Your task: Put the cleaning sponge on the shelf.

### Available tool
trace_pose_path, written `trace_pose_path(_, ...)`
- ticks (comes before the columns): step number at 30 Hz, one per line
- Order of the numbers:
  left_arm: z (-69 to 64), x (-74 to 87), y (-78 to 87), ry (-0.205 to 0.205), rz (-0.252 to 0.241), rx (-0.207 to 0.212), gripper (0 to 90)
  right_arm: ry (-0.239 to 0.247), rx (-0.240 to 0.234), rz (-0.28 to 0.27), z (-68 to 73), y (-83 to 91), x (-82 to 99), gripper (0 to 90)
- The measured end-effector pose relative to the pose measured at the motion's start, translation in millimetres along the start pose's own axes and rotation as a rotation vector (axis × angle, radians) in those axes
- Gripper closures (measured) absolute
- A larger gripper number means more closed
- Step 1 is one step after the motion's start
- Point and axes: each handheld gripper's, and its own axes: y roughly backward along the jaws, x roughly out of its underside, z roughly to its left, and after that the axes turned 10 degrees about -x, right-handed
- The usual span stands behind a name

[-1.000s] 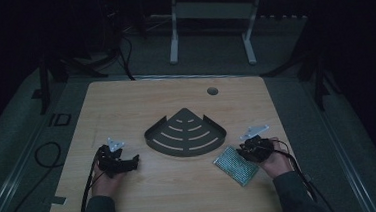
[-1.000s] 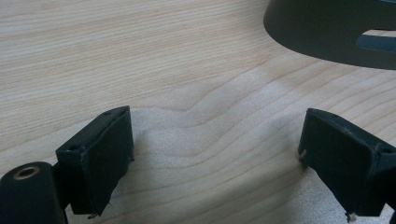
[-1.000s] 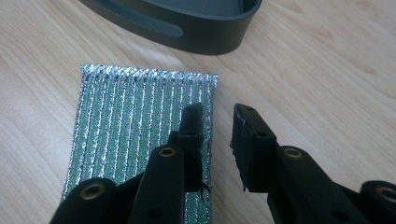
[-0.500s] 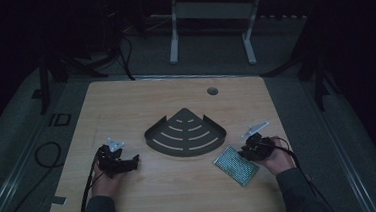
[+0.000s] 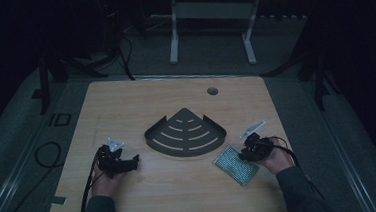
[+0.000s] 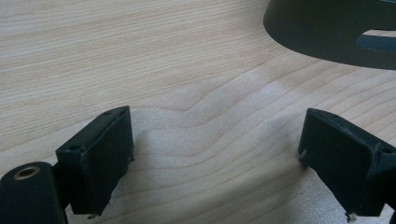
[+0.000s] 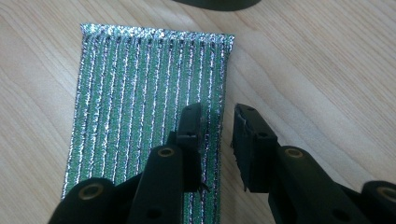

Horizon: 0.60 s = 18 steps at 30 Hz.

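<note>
A green-and-silver ribbed scouring pad point(image 5: 234, 166) lies flat on the wooden table point(image 5: 141, 104) at the front right. My right gripper point(image 5: 241, 156) hovers at its right edge. In the right gripper view the pad point(image 7: 140, 102) runs under the jaws, and my right gripper point(image 7: 218, 112) straddles the pad's right edge with a narrow gap, not pressing on it. My left gripper point(image 5: 133, 161) rests at the front left. In the left gripper view it point(image 6: 217, 128) stands wide open over bare wood.
A dark fan-shaped slotted corner shelf point(image 5: 185, 136) lies in the middle of the table between the two hands; its rim point(image 6: 327, 28) is close to the left gripper. A round cable hole point(image 5: 212, 90) sits near the far edge. Cables trail off the left side.
The right gripper has shifted slightly over the pad. The left gripper has stayed where it was.
</note>
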Motion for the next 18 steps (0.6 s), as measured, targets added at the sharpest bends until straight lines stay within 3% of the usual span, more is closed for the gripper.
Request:
trace_pose_path(9, 0.0, 0.0, 0.0, 0.0, 0.0, 0.0, 10.5, -0.027, -0.031, 0.024, -6.5, -1.5, -2.2, 72.8)
trace_pose_path(18, 0.0, 0.0, 0.0, 0.0, 0.0, 0.0, 10.5, -0.088, -0.101, 0.047, -15.8, -3.1, -5.0, 75.8)
